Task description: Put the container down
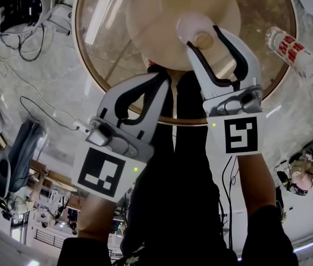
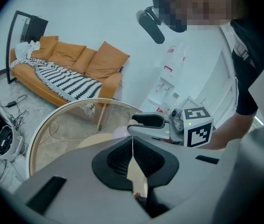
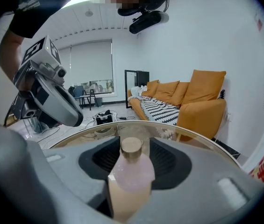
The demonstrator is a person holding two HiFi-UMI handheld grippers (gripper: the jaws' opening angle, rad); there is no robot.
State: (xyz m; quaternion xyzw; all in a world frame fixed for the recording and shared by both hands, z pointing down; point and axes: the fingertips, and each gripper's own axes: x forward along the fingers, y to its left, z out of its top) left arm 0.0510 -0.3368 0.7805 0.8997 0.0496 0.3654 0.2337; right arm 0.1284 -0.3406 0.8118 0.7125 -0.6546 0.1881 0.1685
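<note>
Frosted pink bottle (image 3: pixel 131 176) with a tan cap, over a round glass table (image 1: pixel 112 15)
The right gripper (image 1: pixel 203 37) has its jaws wide either side of the bottle; the left gripper's (image 2: pixel 132 143) ribbed black pads meet, empty.

The left gripper (image 1: pixel 162 76) and the right gripper (image 1: pixel 203 37) have pale grey moulded shells, and black ribbed pads line their jaws. Each carries a white cube (image 1: pixel 240 134) printed with a black square marker, with a small green light (image 1: pixel 214 124) at its corner. The person wears a black top with short sleeves (image 1: pixel 270 231).
</note>
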